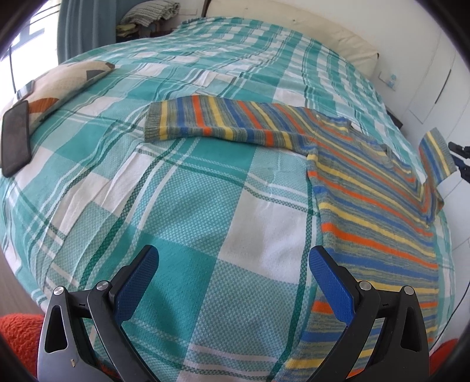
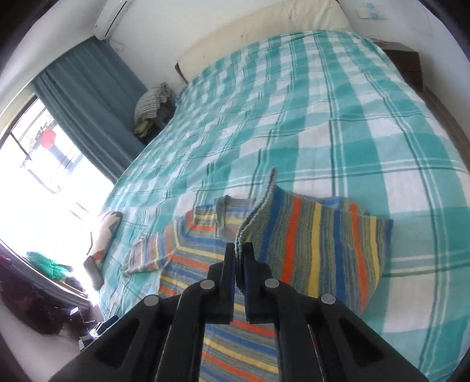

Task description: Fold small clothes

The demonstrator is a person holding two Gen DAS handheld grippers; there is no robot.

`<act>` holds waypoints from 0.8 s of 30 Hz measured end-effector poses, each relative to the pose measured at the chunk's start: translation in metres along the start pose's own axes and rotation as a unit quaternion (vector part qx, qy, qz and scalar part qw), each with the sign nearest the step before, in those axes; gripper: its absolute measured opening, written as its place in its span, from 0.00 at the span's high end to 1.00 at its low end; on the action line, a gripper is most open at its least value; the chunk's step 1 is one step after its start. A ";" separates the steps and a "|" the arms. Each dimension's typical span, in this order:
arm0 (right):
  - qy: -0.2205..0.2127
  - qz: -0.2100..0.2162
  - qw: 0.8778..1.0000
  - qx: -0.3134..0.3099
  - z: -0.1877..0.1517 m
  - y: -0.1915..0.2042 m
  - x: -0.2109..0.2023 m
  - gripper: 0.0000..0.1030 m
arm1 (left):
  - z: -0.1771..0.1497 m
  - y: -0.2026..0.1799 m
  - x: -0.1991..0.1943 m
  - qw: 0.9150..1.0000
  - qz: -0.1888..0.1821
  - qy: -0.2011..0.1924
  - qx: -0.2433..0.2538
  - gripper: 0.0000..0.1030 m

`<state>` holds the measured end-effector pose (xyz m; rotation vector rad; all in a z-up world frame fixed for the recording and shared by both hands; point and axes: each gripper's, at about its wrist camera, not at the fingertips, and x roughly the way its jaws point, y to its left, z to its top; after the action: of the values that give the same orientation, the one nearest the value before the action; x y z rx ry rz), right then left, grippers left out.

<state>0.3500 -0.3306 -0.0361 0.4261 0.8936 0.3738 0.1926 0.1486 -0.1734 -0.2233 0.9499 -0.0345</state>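
A small striped knit sweater [image 1: 367, 188] in orange, blue, yellow and grey lies front up on a teal-and-white checked bedspread [image 1: 188, 211]. Its left sleeve [image 1: 211, 120] is stretched out flat to the side. My left gripper [image 1: 233, 258] is open and empty, hovering over the bedspread just left of the sweater's hem. My right gripper [image 2: 240, 249] is shut on the cuff of the right sleeve [image 2: 320, 241] and holds it lifted above the sweater's body [image 2: 235, 346]. The right gripper [image 1: 459, 158] also shows at the right edge of the left wrist view, with the raised sleeve [image 1: 436, 152].
A patterned cushion [image 1: 58, 85] and a dark phone [image 1: 16, 138] lie at the bed's left side. A cream headboard pillow [image 1: 293, 26] runs along the far end. A window [image 2: 38, 164] and teal curtain [image 2: 97, 100] are on the left; a dark nightstand [image 2: 405, 61] is far right.
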 end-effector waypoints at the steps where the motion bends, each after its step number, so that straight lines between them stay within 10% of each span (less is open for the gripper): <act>1: 0.012 0.005 1.000 0.000 -0.005 0.006 0.017 0.41 | 0.000 0.002 -0.001 1.000 0.001 0.000 -0.002 0.01; 10: 0.046 -0.014 0.996 0.076 -0.036 -0.041 0.048 0.36 | 0.003 0.002 0.005 1.000 -0.002 0.005 -0.007 0.01; 13: 0.102 -0.128 0.984 0.075 -0.068 -0.079 0.073 0.42 | 0.001 -0.004 0.006 1.000 0.005 0.005 0.008 0.01; 15: 0.103 -0.187 0.976 0.053 -0.086 -0.097 0.071 0.69 | -0.002 -0.007 0.003 1.000 0.007 0.003 0.019 0.01; 24: -0.047 -0.222 0.974 -0.020 -0.152 -0.067 -0.056 0.33 | -0.001 -0.012 0.006 1.000 0.004 0.006 0.028 0.01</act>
<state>0.2043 -0.3848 -0.1167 0.1942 0.8598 -0.0393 0.1961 0.1361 -0.1759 -0.1675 0.9597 -0.0561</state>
